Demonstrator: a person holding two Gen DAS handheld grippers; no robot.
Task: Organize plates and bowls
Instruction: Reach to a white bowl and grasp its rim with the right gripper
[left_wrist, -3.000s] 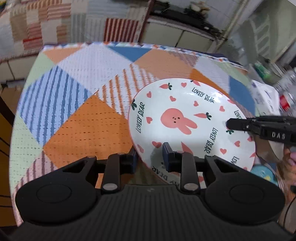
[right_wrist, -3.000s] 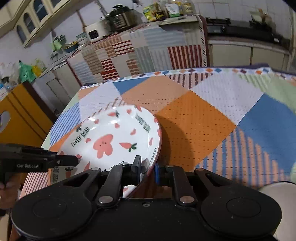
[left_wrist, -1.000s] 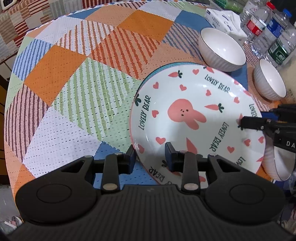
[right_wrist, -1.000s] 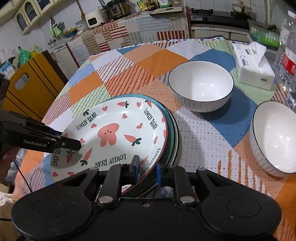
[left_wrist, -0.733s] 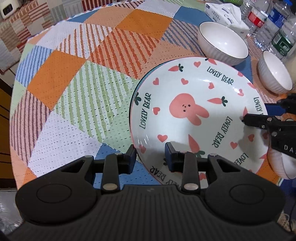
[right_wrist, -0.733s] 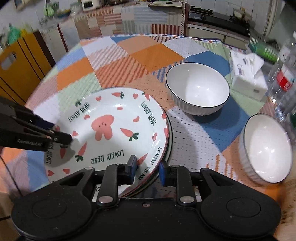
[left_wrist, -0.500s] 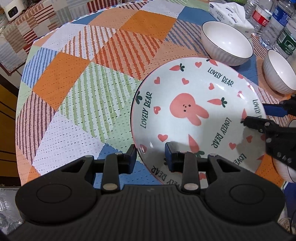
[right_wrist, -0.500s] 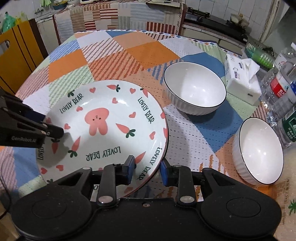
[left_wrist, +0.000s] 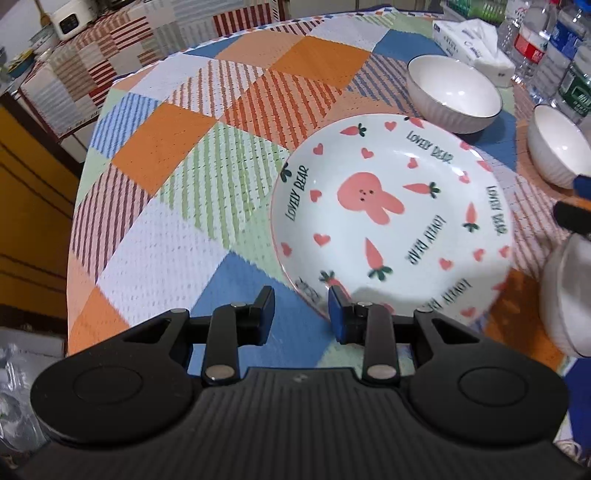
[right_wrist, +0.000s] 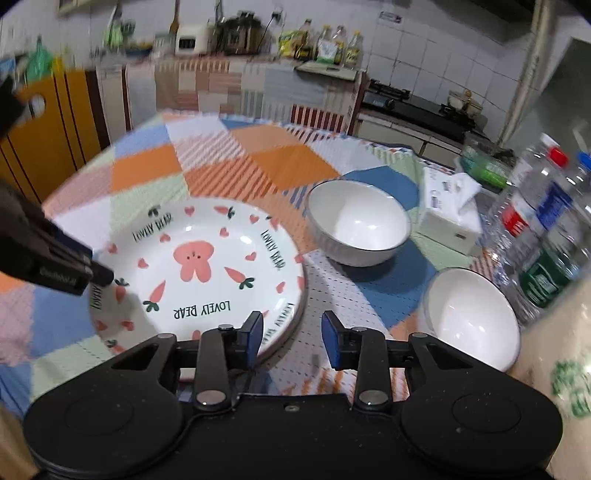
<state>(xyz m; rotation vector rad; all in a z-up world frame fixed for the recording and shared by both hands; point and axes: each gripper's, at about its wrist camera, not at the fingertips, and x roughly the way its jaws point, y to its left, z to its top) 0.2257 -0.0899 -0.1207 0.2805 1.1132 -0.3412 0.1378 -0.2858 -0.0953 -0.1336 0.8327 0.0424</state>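
Note:
A white plate with a pink rabbit and carrots (left_wrist: 391, 218) lies flat on the patchwork tablecloth; in the right wrist view (right_wrist: 195, 266) it rests on another plate whose rim shows at its right edge. My left gripper (left_wrist: 301, 314) is open and empty at the plate's near edge. My right gripper (right_wrist: 291, 334) is open and empty at the plate's opposite edge. White bowls stand beyond: one far (left_wrist: 454, 92) (right_wrist: 358, 229), one nearer (left_wrist: 557, 147) (right_wrist: 469, 314), and a third (left_wrist: 565, 295) at the right edge of the left wrist view.
A tissue box (right_wrist: 450, 214) and several water bottles (right_wrist: 546, 218) stand at the table's far right. A yellow cabinet (right_wrist: 59, 125) is beyond the table's left side. A kitchen counter (right_wrist: 258, 92) runs behind.
Both grippers carried the rabbit plate over, set it down on the other plate, then opened and drew back from its rim.

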